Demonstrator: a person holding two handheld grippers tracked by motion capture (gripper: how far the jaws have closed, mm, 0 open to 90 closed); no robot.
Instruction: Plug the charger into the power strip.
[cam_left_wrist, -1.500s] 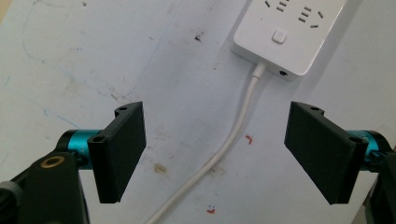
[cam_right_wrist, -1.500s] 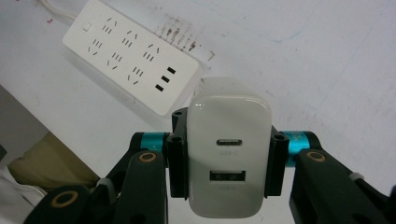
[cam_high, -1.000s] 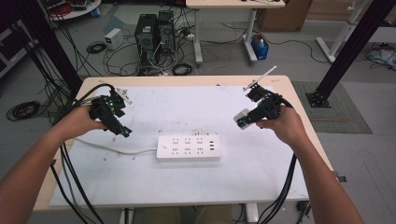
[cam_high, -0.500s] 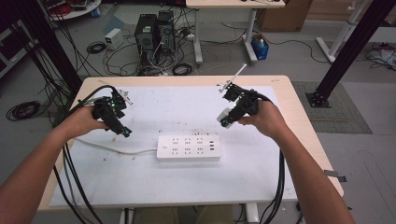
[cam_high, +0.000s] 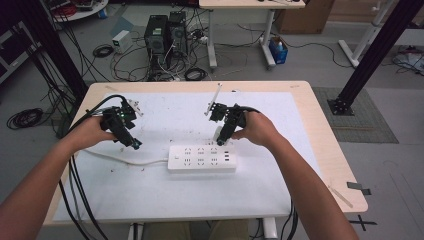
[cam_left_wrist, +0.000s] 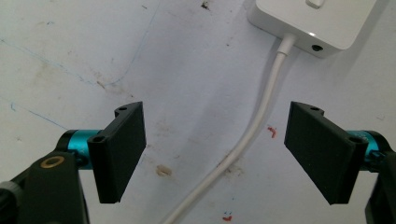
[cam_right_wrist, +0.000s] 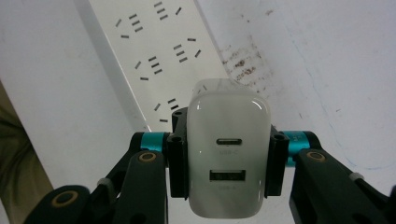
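Two grippers work over a white mat on the wooden table: the left gripper hovers with its jaws spread wide and holding nothing, the white cord running between them on the mat up to the end of the power strip. To the right, the right gripper has its jaws closed on the sides of a white USB charger, held just above the strip's far edge near its right end.
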